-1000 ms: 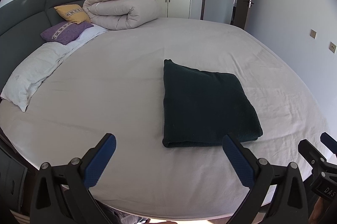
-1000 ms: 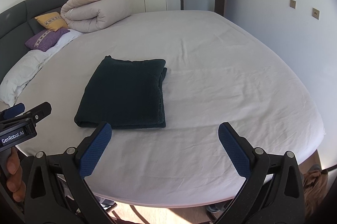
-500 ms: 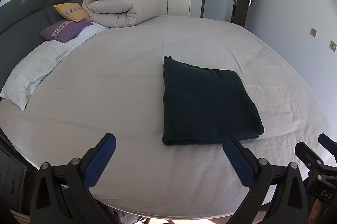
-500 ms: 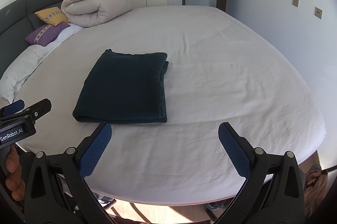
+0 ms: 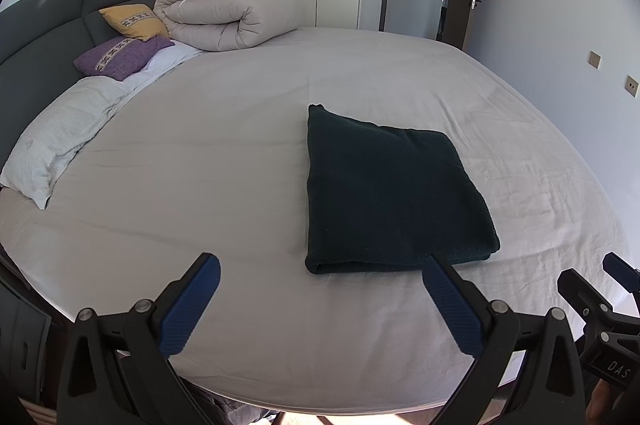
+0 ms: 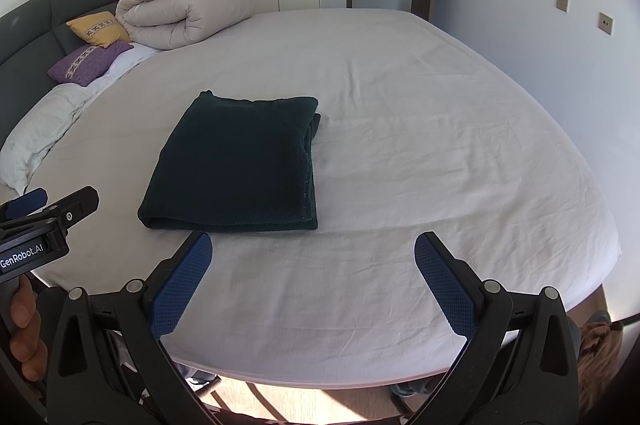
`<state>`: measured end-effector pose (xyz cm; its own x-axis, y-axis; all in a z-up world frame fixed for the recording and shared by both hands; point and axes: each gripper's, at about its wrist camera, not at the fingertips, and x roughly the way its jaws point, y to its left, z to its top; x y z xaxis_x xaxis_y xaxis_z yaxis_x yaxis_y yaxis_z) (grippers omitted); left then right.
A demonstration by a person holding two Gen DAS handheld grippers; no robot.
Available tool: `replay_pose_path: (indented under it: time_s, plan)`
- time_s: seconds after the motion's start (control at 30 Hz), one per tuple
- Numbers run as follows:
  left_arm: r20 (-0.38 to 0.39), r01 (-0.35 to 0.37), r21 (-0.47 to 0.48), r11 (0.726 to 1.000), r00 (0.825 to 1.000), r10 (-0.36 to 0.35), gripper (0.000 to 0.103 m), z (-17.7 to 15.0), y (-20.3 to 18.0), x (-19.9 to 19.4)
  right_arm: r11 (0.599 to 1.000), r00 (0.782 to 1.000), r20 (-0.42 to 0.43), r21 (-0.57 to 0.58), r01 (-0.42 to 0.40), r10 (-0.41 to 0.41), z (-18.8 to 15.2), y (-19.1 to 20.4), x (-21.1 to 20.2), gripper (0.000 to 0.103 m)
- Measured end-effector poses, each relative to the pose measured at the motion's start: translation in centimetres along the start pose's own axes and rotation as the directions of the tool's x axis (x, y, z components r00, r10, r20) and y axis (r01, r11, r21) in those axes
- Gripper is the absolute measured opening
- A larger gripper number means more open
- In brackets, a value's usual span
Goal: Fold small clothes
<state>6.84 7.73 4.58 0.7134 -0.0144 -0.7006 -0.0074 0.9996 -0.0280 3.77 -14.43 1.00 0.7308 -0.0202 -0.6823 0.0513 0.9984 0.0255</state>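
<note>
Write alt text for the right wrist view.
A folded dark garment lies flat on a grey bed, ahead and left of the open, empty right gripper. The left gripper pokes in at the left edge; pillows and a rolled duvet sit by the headboard.

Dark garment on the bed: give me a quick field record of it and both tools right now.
garment: dark green cloth, folded into a flat rectangle, lying on the bed sheet
layered open edges: on its right side in the right wrist view
left tool: open, empty, over the near bed edge, short of the garment
right tool: open, empty, to the right of the garment's near edge
contact: none visible
</note>
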Motion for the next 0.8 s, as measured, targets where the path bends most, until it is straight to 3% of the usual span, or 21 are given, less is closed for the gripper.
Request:
replay_pose_path:
  time_s: [0.8]
  plan:
    - [0.005,0.004,0.016,1.000,1.000,-0.004,0.103,-0.10,-0.68,-0.34,1.000,1.000,0.012,0.016,0.001,-0.001,-0.40,0.49,-0.41,0.103]
